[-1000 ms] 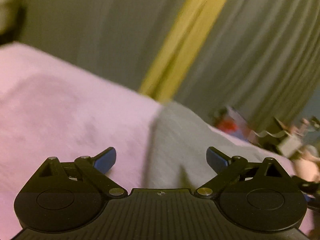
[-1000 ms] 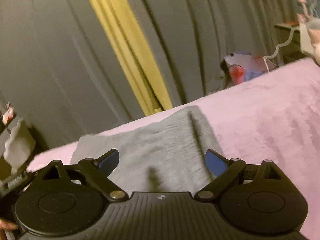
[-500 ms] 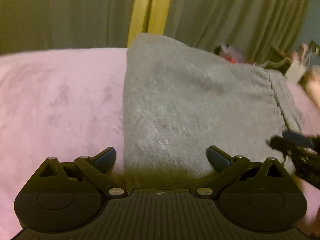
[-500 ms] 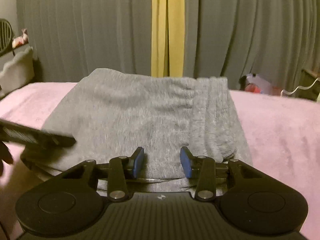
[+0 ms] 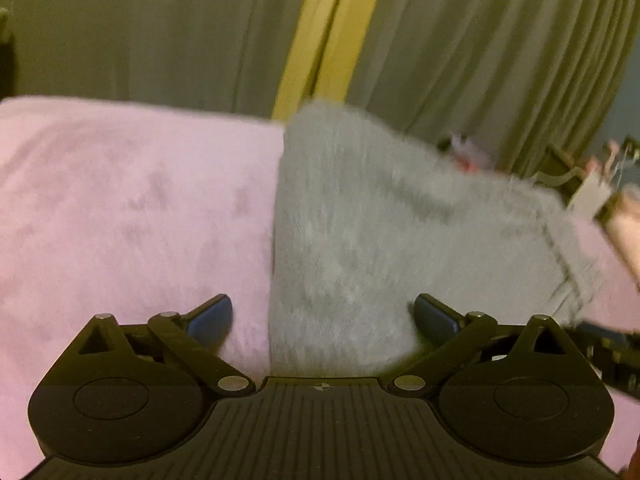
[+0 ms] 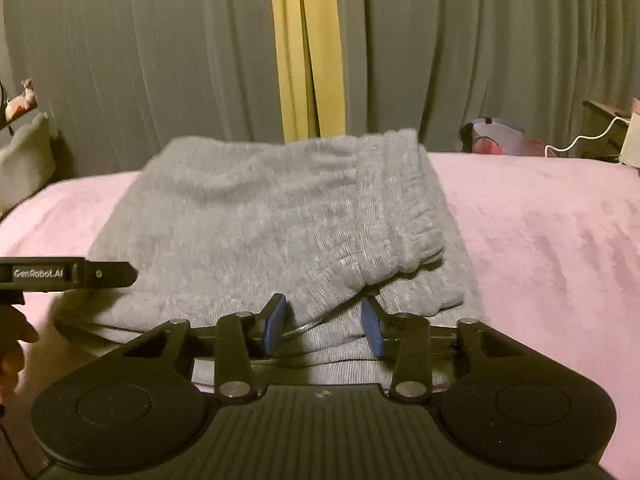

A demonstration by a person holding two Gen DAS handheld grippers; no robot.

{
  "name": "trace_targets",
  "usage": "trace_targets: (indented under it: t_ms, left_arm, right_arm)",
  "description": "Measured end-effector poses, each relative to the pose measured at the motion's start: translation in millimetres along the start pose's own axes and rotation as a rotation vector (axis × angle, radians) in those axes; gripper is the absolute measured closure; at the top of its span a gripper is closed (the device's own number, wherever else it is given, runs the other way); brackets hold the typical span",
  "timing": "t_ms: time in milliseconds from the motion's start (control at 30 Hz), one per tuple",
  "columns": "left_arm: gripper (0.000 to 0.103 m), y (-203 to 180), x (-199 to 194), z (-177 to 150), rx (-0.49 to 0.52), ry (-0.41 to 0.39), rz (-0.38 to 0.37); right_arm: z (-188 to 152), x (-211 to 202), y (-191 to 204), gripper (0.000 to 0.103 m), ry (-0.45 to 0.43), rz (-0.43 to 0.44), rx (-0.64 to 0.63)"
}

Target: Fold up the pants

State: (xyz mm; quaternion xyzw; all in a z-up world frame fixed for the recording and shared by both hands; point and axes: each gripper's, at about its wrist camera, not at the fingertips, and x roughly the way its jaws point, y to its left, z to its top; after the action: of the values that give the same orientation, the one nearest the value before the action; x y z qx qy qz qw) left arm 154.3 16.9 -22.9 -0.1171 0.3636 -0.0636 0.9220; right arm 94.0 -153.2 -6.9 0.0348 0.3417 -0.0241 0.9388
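Note:
Grey knit pants (image 6: pixel 280 220) lie folded in a stack on the pink blanket (image 6: pixel 552 248); the ribbed waistband lies on top at the right. In the left wrist view the pants (image 5: pixel 380 248) fill the centre and right. My left gripper (image 5: pixel 322 316) is open wide, its fingers straddling the pants' near left edge, holding nothing. My right gripper (image 6: pixel 324 326) is partly open at the near edge of the stack, just under the waistband corner, with cloth between the blue pads but not pinched. The left gripper's body (image 6: pixel 68 274) shows at the left of the right wrist view.
Grey curtains with a yellow strip (image 6: pixel 308 60) hang behind the bed. A red and white bag (image 6: pixel 496 138) and a dark stand with a white cable (image 6: pixel 600 128) stand at the back right. A pale cushion (image 6: pixel 24 160) is at the left.
My right gripper's fingers have opened from nearly closed to partly open at the stack's near edge. My left gripper has drawn back a little, still open. Both views are steadier than a second ago.

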Motion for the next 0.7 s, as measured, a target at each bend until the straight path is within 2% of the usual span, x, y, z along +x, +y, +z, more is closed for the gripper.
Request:
trace_targets:
  t_ms: [33,67,167,233,300,400,467,533,700]
  left_arm:
    - [0.002,-1.1,-7.2,-0.5,0.004,-0.03,-0.003]
    - [0.002,-3.1,-12.2,-1.0,0.014,-0.051,-0.009]
    - [0.002,-9.6,-12.1,-6.7,0.05,-0.035,-0.041]
    - [0.002,-15.9,-2.8,-14.5,0.087,0.018,-0.024]
    - [0.0,-18.3,4.6,-23.5,0.108,0.032,0.011]
    - [0.0,-15.6,0.2,-22.7,0.056,0.039,0.023]
    - [0.001,-16.2,-15.6,-23.1,0.012,0.006,0.038]
    - [0.001,-20.9,-28.0,-28.1,0.023,-0.007,0.069]
    - [0.001,-38.7,-47.5,-45.5,0.117,0.057,0.202]
  right_arm:
    - [-0.4,-6.0,0.1,0.049,-0.006,-0.001,-0.013]
    - [-3.9,-8.8,-0.8,0.047,-0.003,-0.005,-0.028]
    - [-18.1,-19.2,-7.6,0.046,0.04,-0.016,-0.039]
    - [-30.9,-26.3,-13.9,0.029,0.083,-0.02,-0.024]
    - [-39.2,-33.1,-17.3,0.018,0.112,-0.022,-0.012]
    - [-42.7,-46.8,-16.4,0.004,0.142,-0.004,-0.009]
    - [-43.4,-57.9,-14.8,0.004,0.148,0.01,-0.014]
    - [-46.2,-64.1,-13.8,0.004,0.163,0.022,-0.027]
    - [-65.4,-62.2,-12.5,0.004,0.206,0.006,-0.012]
